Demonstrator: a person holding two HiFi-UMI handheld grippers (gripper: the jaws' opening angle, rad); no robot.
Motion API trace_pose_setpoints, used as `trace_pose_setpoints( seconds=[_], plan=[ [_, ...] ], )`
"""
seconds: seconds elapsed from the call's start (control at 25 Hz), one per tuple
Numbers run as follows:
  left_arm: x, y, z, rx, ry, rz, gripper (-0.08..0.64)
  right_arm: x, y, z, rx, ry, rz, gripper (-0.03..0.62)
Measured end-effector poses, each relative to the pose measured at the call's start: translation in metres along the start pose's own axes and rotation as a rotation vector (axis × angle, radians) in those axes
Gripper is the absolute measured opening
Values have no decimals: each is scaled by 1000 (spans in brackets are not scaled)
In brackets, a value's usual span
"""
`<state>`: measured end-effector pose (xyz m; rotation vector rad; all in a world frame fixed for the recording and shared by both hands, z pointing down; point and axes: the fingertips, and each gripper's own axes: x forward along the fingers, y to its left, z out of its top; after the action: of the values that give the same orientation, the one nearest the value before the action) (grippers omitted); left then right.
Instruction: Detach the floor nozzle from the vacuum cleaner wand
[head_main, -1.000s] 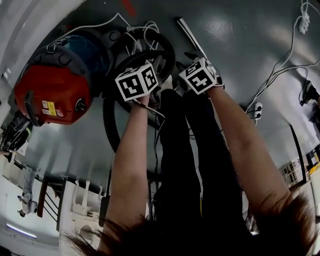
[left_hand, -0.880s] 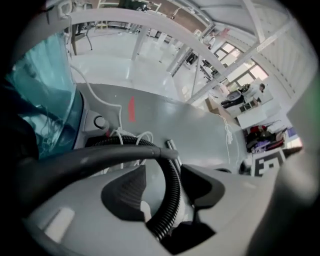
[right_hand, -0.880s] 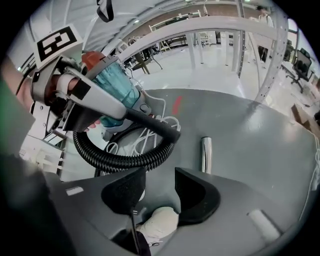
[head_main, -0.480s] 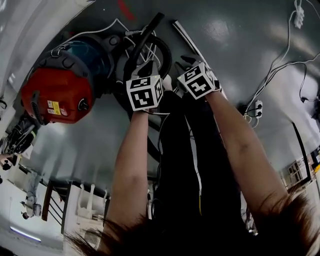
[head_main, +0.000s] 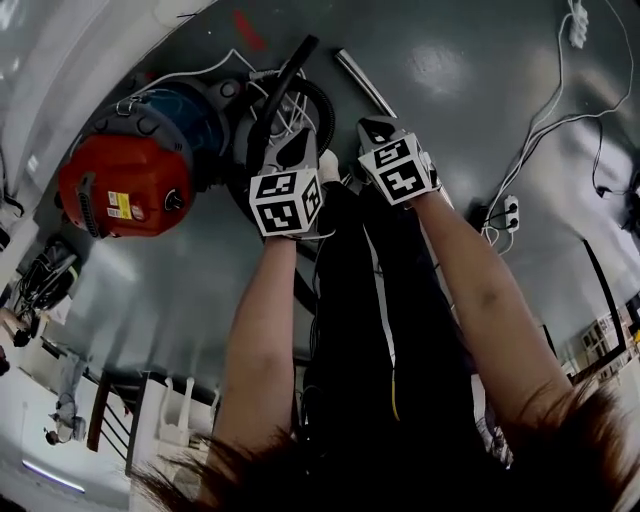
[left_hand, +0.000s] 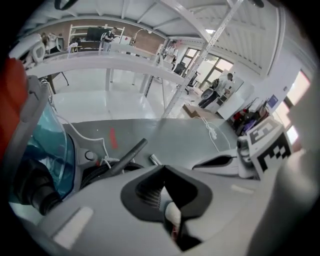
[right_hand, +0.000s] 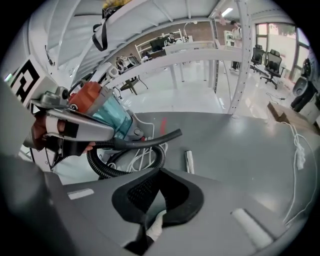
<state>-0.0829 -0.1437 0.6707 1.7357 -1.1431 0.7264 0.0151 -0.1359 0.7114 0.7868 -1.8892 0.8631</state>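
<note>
The red and blue vacuum canister (head_main: 130, 180) lies on the grey floor at the left. Its black ribbed hose (head_main: 318, 100) coils beside it, and the hose's black rigid end tube (head_main: 285, 80) sticks out over the coil. A short silver wand piece (head_main: 362, 82) lies alone on the floor beyond. No floor nozzle shows in any view. My left gripper (head_main: 298, 148) and right gripper (head_main: 372, 128) hang side by side above the coil. Both sets of jaws have just been closing and are shut with nothing between them (left_hand: 162, 167) (right_hand: 159, 170).
The person's legs in black trousers (head_main: 370, 330) stand under the grippers. A white cable (head_main: 545, 140) and a power strip (head_main: 505, 213) lie on the floor at the right. White table frames (right_hand: 200, 55) stand past the grey floor.
Both grippers have lifted away from the hose coil, toward the head camera. The black end tube, at first hidden among the coil, now juts out over it.
</note>
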Motion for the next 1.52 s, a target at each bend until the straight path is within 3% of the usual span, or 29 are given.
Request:
trace_pose_setpoints(
  seconds=[0.4, 0.88, 1.16, 1.52],
  plan=[
    [-65, -37, 27, 42, -51, -2, 9, -80, 21, 32, 89, -127, -21, -3],
    [-146, -88, 43, -12, -127, -37, 9, -180, 53, 51, 76, -202, -26, -3],
    [-180, -110, 41, 2, -107, -71, 11, -215, 67, 51, 122, -209, -28, -3],
    [-202, -126, 57, 24, -159, -94, 11, -243, 74, 65, 139, -266, -36, -3]
  ],
)
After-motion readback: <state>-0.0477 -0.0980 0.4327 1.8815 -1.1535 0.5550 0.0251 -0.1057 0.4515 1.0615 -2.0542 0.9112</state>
